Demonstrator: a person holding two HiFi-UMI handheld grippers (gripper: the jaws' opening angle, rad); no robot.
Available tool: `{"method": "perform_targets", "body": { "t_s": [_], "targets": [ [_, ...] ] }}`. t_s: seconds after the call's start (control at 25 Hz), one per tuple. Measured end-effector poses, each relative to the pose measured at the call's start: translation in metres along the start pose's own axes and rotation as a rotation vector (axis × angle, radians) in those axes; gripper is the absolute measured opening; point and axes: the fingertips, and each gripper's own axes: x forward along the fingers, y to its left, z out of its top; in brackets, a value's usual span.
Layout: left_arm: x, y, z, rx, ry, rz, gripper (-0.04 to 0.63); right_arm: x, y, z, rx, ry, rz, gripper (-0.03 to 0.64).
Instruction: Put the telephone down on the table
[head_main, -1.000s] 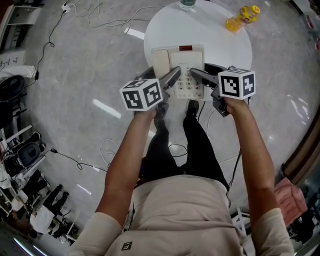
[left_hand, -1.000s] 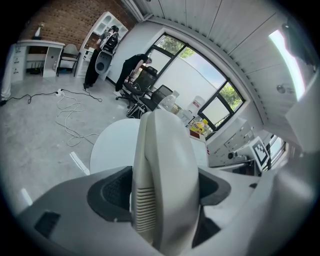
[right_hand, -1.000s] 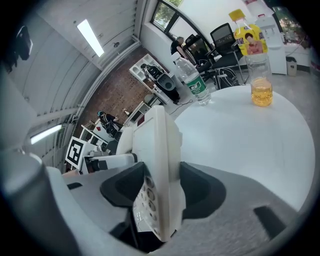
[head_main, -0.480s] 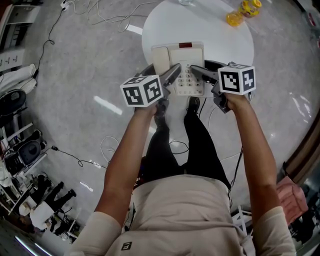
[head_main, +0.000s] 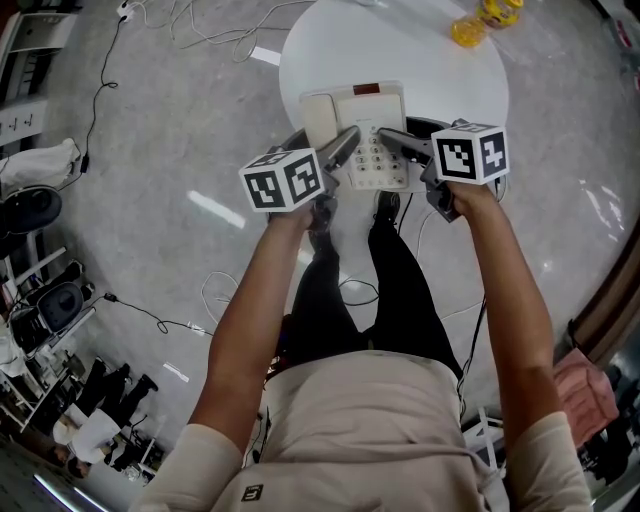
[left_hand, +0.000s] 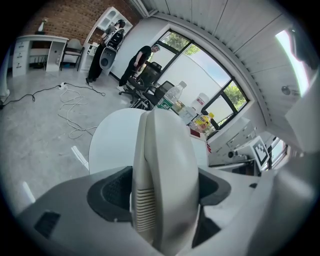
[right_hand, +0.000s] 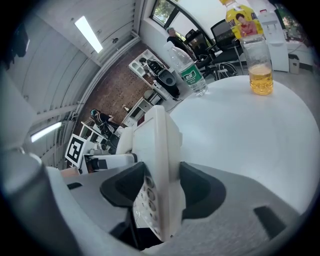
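My left hand-held gripper (head_main: 345, 148) and right hand-held gripper (head_main: 393, 140) each clamp a side of the telephone (head_main: 360, 112) over the table's (head_main: 440, 70) near edge; setting down and release remain.

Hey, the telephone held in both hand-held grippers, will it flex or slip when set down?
Probably rigid: the telephone looks like hard plastic, clamped between the left hand-held gripper and right hand-held gripper. Its smooth shell may slip. The handset could tip loose if tilted.
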Motion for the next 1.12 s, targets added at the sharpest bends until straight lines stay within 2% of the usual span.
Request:
{"method": "perform_targets", "body": {
  "t_s": [0.24,0.44,0.6,0.84,1.12],
  "targets": [
    [0.006,0.005,-0.001,-0.005,0.009,0.003,0.356,0.004,-0.006,0.002,-0.003,0.006,-0.009,0.213],
    [0.013,0.008,-0.006,-0.046,0.014,-0.012,0.354,0.01,-0.012,0.003,-0.02,0.031,-0.017,0.215],
    [0.016,0.019,0.0,-0.037,0.008,0.019,0.354,0.02,-0.015,0.007,-0.025,0.051,-0.017,0.216],
    [0.025,0.027,-0.004,-0.117,0.025,-0.01,0.354,0.033,-0.021,0.011,-0.022,0.076,-0.017,0.218],
    [0.029,0.032,-0.005,-0.157,0.034,0.001,0.354,0.036,-0.024,0.014,-0.006,0.068,-0.025,0.219]
  ]
}}
